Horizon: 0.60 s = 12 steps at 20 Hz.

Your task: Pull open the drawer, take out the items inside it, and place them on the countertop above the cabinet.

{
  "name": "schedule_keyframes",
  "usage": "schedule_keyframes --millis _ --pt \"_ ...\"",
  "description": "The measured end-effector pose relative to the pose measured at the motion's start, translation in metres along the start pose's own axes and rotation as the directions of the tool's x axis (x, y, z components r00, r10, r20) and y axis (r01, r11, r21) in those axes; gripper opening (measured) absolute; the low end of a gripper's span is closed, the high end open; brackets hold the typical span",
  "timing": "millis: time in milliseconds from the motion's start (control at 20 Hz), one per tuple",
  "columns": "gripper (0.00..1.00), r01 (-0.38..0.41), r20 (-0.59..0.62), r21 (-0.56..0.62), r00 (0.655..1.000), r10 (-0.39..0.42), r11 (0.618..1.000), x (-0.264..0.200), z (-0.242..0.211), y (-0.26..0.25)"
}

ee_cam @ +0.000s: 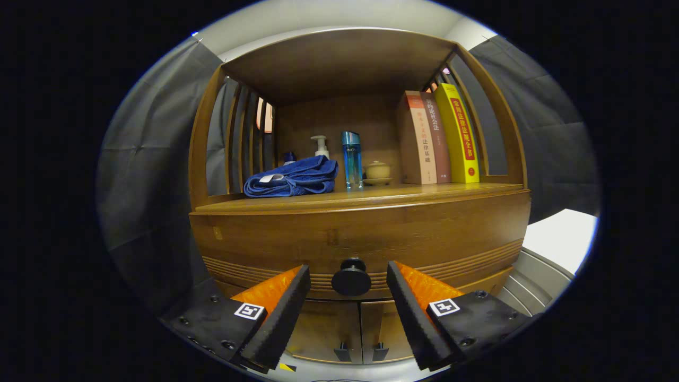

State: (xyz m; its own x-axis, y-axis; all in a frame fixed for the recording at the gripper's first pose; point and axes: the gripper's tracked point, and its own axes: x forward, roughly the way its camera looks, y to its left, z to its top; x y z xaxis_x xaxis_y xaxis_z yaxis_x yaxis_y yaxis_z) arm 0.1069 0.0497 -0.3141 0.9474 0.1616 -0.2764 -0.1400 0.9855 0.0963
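Closed flush, the brown wooden drawer point(360, 233) shows its round dark knob point(351, 277) between the wide-open, empty gripper point(348, 286).

Three books point(437, 139), two bottles point(351, 160), one blue towel point(292, 178), one drawer knob point(351, 277).

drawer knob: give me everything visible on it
The drawer knob is a round, dark, matte knob with a broad flat face on a narrower neck, possibly metal or plastic. It sits low and centred on the shut wooden drawer front, over its grooved band. It lies between the fingers of the open gripper, with a gap on each side; nothing touches it.
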Motion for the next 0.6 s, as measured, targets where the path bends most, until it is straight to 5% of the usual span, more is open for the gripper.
schedule_keyframes --millis 200,600 --pt "0.94 0.002 -0.03 -0.005 1.0 -0.002 1.0 0.015 -0.014 0.001" --pt "0.54 0.022 -0.031 0.025 0.999 -0.021 0.999 0.03 -0.018 -0.01"
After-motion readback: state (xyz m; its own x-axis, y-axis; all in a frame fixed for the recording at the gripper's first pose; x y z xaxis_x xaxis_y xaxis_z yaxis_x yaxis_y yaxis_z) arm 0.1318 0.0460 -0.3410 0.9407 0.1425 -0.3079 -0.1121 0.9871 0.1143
